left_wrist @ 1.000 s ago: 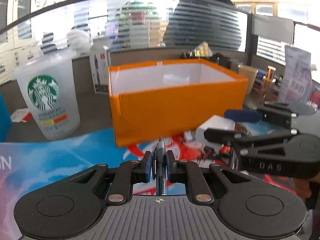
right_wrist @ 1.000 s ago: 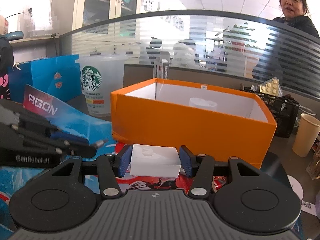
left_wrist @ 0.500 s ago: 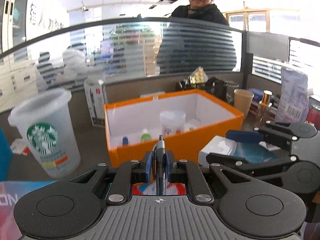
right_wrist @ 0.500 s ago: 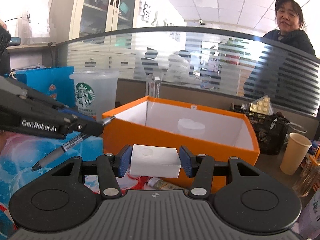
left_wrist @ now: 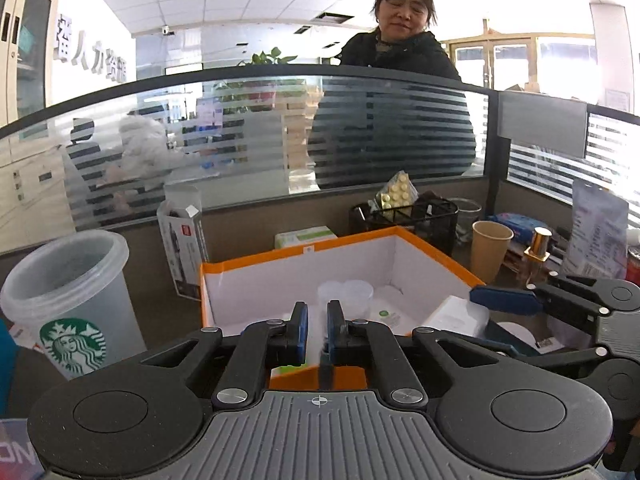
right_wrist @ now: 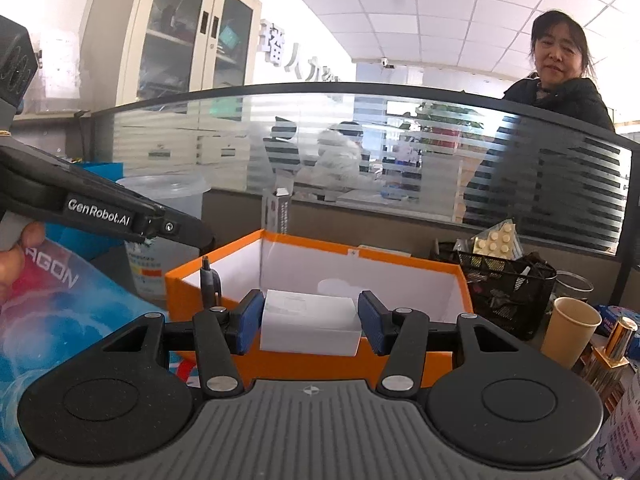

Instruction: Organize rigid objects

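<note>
An orange box (left_wrist: 436, 258) with white inner walls stands ahead; it also shows in the right wrist view (right_wrist: 216, 292). My left gripper (left_wrist: 317, 334) is over its near edge with the fingers slightly apart, and a dark pen (left_wrist: 325, 364) is slipping down between them; in the right wrist view the pen (right_wrist: 208, 280) stands at the box's left rim. My right gripper (right_wrist: 311, 322) is shut on a white block (right_wrist: 310, 326) at the box's near wall, and shows at the right of the left wrist view (left_wrist: 504, 304). A clear lidded tub (left_wrist: 346, 294) lies inside.
A Starbucks cup (left_wrist: 68, 300) stands left of the box. A paper cup (left_wrist: 490, 248), a black mesh basket (left_wrist: 408, 220) with pill blisters and a gold-capped bottle (left_wrist: 538, 248) stand to the right. A glass partition runs behind, with a person beyond.
Both grippers rose and moved over the box's near edge. My left fingers opened a little and the pen dropped lower between them. The right gripper kept its hold on the white block.
</note>
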